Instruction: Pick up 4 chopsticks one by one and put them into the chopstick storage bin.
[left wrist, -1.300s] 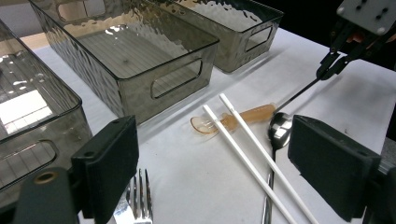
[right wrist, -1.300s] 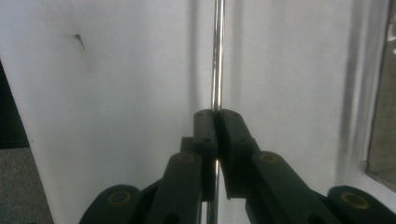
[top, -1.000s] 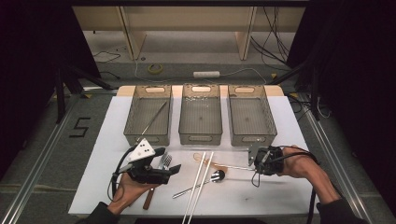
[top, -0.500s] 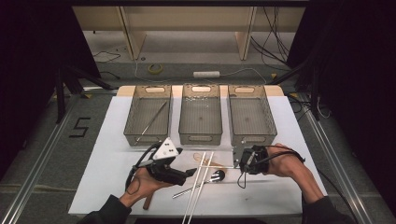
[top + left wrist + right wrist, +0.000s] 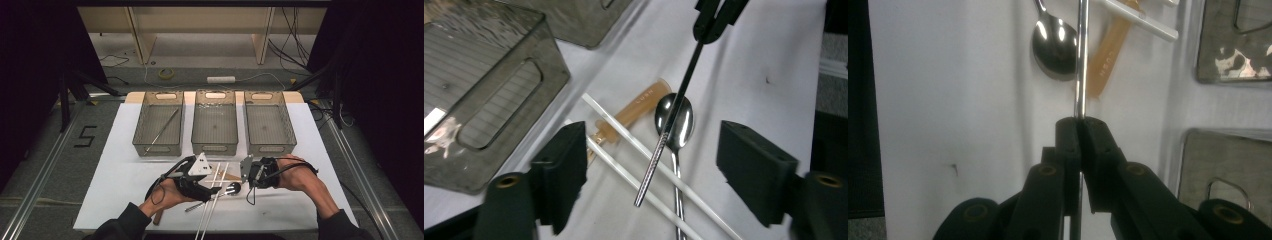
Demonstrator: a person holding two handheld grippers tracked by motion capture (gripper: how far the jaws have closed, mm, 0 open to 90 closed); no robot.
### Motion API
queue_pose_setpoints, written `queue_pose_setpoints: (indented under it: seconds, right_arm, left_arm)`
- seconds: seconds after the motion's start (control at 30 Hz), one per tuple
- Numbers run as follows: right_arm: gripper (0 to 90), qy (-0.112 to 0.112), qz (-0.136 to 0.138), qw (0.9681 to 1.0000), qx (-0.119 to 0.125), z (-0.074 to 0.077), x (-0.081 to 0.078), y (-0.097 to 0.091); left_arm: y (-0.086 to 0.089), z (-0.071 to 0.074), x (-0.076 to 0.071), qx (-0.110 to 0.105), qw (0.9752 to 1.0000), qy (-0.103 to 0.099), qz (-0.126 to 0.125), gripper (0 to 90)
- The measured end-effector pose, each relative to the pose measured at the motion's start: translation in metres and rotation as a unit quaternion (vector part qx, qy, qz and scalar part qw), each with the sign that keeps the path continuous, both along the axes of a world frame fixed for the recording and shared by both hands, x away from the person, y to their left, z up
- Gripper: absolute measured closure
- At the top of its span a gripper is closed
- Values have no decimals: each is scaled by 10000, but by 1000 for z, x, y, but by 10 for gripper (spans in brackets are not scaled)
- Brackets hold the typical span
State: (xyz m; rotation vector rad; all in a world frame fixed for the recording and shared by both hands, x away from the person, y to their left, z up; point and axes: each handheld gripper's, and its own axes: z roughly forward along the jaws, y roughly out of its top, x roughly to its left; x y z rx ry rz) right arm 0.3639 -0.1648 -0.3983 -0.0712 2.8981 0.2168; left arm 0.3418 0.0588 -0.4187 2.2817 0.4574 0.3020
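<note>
bins: 3 (image 5: 159, 125) | white sticks: 2 (image 5: 624, 131) | spoons: 1 (image 5: 675, 119) | metal chopsticks: 2 (image 5: 664, 137)

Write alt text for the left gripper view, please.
A metal chopstick, held by the other hand-held gripper, hangs between this hand-held gripper's open jaws. Below lie a spoon, white sticks and an amber tube on the white table.

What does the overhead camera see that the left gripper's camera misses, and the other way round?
High view: a metal rod lying in the left bin, the person's left hand and right hand. Left gripper view: lettering on the amber tube, and the tip of the right gripper's knurled rod between the left gripper's open jaws, which have just been closing. Both: spoon, white sticks, bins.
</note>
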Motion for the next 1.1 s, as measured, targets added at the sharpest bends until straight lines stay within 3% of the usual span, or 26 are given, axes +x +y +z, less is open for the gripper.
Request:
queue_pose_setpoints:
  seconds: [0.23,0.27,0.53,0.73,1.1]
  right_arm:
    - [865,-46,133,9999,-58,1,-2,8]
    - [864,-45,136,9999,-52,0,-2,9]
    - [864,-44,175,9998,-42,0,-3,13]
    - [864,-16,266,9996,-118,-1,-4,16]
    - [864,9,428,9989,-215,-2,-5,20]
  left_arm:
    - [-2,0,-2,171,9995,-67,-262,459]
    - [-2,0,-2,182,9993,-47,-310,511]
    - [-4,-2,-4,193,9987,39,-477,645]
    - [-3,-2,-4,233,9981,81,-557,714]
    - [-5,-4,-5,435,9963,134,-722,732]
